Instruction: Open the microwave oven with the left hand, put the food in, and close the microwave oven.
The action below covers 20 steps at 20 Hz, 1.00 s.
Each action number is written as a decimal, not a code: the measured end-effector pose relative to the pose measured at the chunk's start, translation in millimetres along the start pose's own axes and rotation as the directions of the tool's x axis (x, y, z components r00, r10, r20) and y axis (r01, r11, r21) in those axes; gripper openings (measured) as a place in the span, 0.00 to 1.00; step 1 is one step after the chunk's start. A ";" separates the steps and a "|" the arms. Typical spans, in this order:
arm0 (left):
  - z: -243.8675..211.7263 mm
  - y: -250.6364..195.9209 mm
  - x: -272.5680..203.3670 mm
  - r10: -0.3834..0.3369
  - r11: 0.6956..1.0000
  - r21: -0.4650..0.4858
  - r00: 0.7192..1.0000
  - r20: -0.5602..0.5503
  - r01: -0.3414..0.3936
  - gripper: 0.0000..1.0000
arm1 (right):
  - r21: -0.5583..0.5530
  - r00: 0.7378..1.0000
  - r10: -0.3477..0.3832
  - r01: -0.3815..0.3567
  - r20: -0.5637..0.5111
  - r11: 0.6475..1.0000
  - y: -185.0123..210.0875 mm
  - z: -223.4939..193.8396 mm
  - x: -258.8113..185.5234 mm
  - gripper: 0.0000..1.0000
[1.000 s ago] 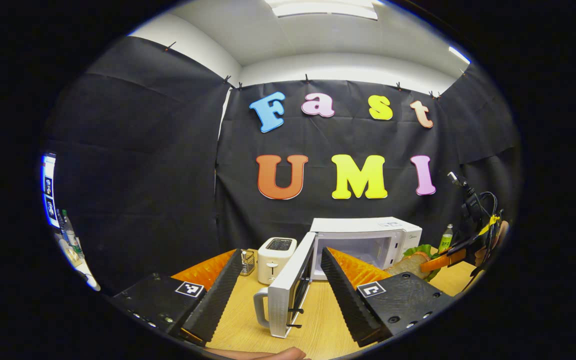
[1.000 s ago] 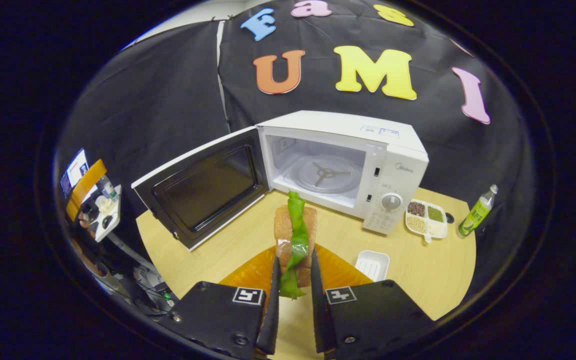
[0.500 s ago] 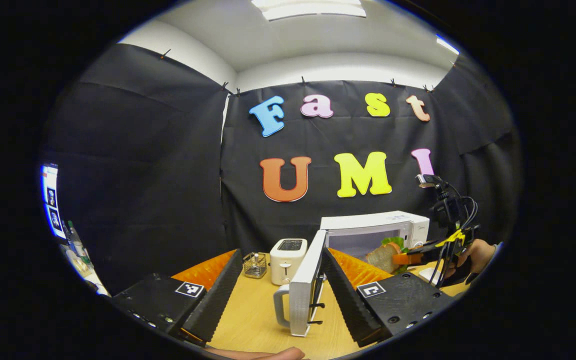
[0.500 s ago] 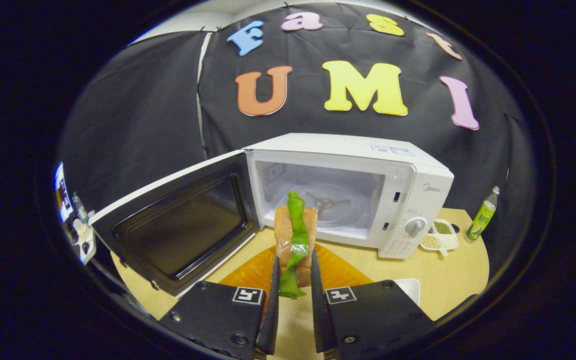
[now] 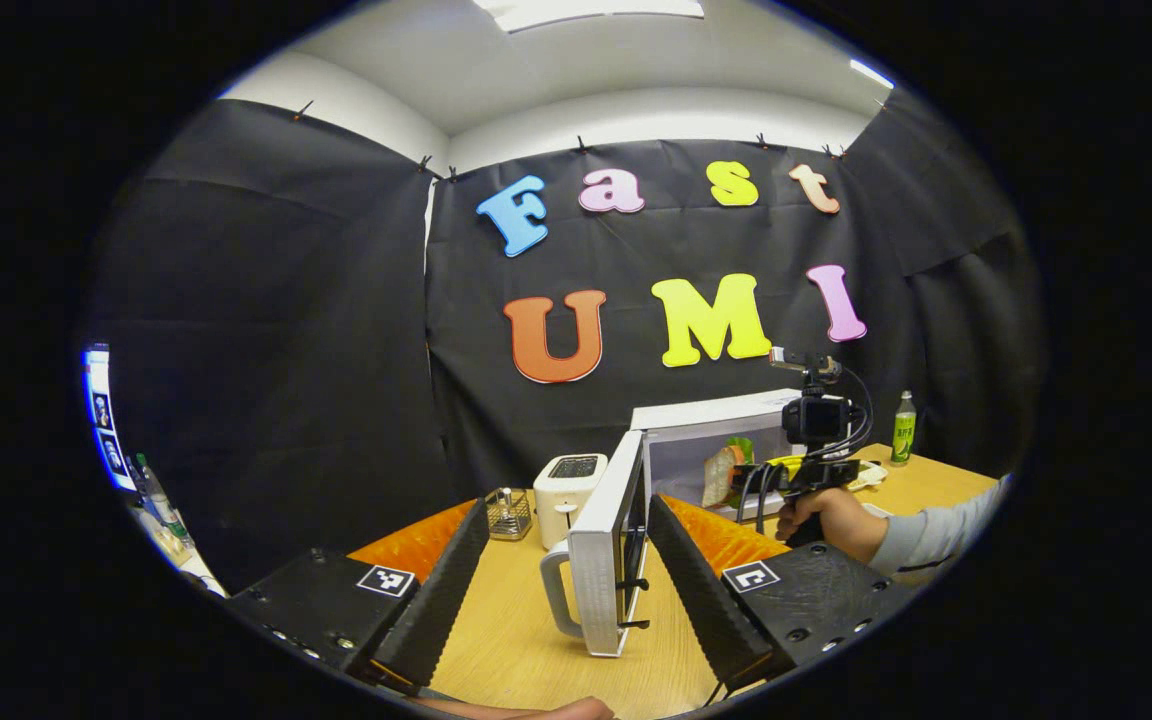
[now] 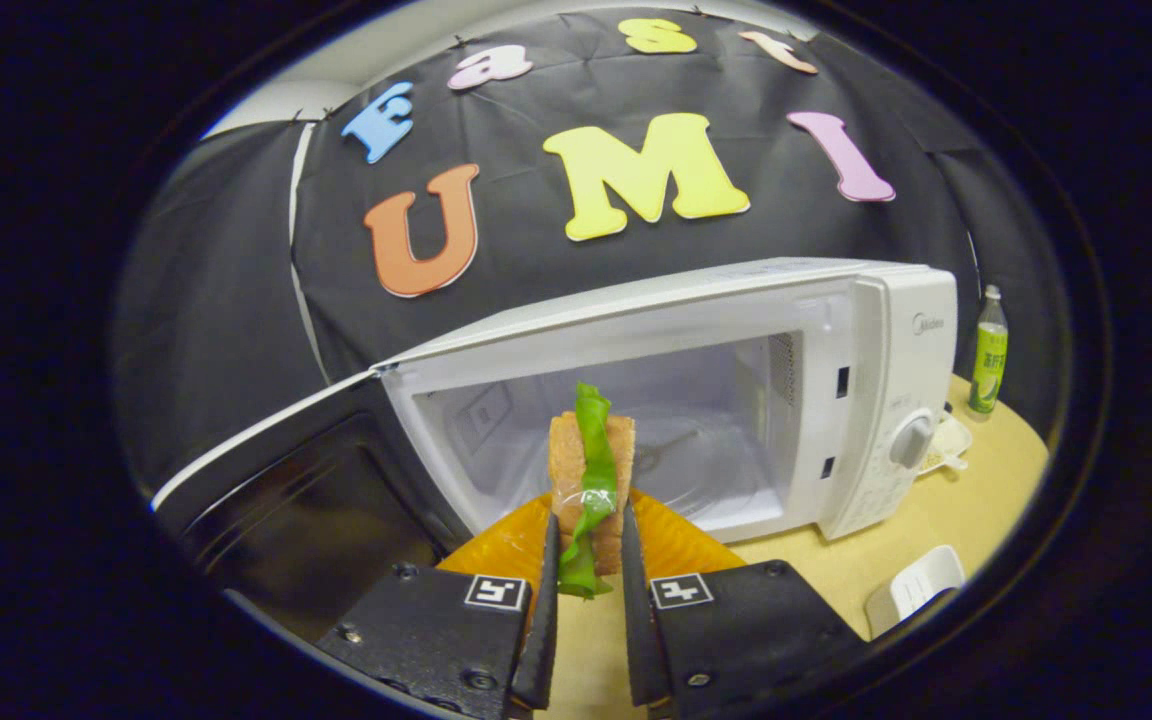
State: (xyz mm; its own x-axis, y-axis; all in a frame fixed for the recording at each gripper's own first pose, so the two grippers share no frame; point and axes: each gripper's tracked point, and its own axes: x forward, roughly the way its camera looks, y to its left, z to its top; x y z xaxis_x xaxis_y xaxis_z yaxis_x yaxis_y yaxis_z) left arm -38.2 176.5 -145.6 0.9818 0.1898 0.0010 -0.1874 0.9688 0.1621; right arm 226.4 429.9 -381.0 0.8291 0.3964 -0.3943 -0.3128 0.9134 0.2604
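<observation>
**Sandwich at the oven's mouth**

My right gripper (image 6: 584,590) has its jaws nearly closed, both fingers pressing a sandwich (image 6: 591,480) held on edge, a green leaf running down the middle of it. The sandwich stands at the open front of the microwave (image 6: 896,400), just at the threshold of the cavity, above the table (image 6: 976,500). My left gripper (image 5: 561,590) has its jaws wide apart and holds nothing; the open door (image 5: 604,545) stands edge-on between its fingers, handle toward me, not touched by either one. Farther off in the left gripper view, a hand (image 5: 821,515) carries the right gripper to the cavity, with the sandwich already at the opening. A toaster (image 5: 564,485) sits behind the door by the table's far edge, and a bottle (image 6: 988,350) stands near the far right edge.

To place it well, I judge I should go straight in and low, keep the bread clear of the frame, set it down on the cavity floor before parting the jaws, then back straight out. The left should keep off the door until the right is clear.
</observation>
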 end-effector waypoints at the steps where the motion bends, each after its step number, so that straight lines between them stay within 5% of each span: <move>1: 1.3 0.7 0.5 -0.002 1.000 -0.016 1.000 -0.003 0.002 0.95 | 0.028 1.000 -0.006 0.005 0.017 1.000 0.6 4.1 11.6 0.32; 9: 20.9 17.3 5.2 0.012 0.997 -0.074 1.000 -0.010 -0.013 1.00 | 0.323 0.998 -0.068 0.062 0.006 0.944 -23.8 13.8 72.3 0.33; 13: 33.5 29.8 7.3 0.047 0.992 -0.118 0.999 -0.018 -0.049 0.96 | 0.476 0.997 -0.083 0.075 -0.003 0.876 -39.7 1.7 82.4 0.35; 15: 34.9 39.3 5.3 0.080 0.987 -0.135 0.996 -0.027 -0.083 0.96 | 0.497 0.994 -0.111 0.105 -0.017 0.861 -49.3 -8.7 84.5 0.32; 20: 34.0 59.0 -5.2 0.122 0.974 -0.187 0.992 -0.031 -0.125 0.96 | 0.476 0.989 -0.132 0.145 -0.060 0.868 -62.7 -23.2 87.5 0.47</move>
State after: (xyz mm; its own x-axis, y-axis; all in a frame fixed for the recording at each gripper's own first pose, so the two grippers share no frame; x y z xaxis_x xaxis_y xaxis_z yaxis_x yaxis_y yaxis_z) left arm -53.4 227.2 -102.5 0.9503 0.3112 -0.0097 -0.3113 0.9499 -0.0266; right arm 307.9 409.5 -452.3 0.8340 0.2768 -0.4773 0.0691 0.8058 0.5881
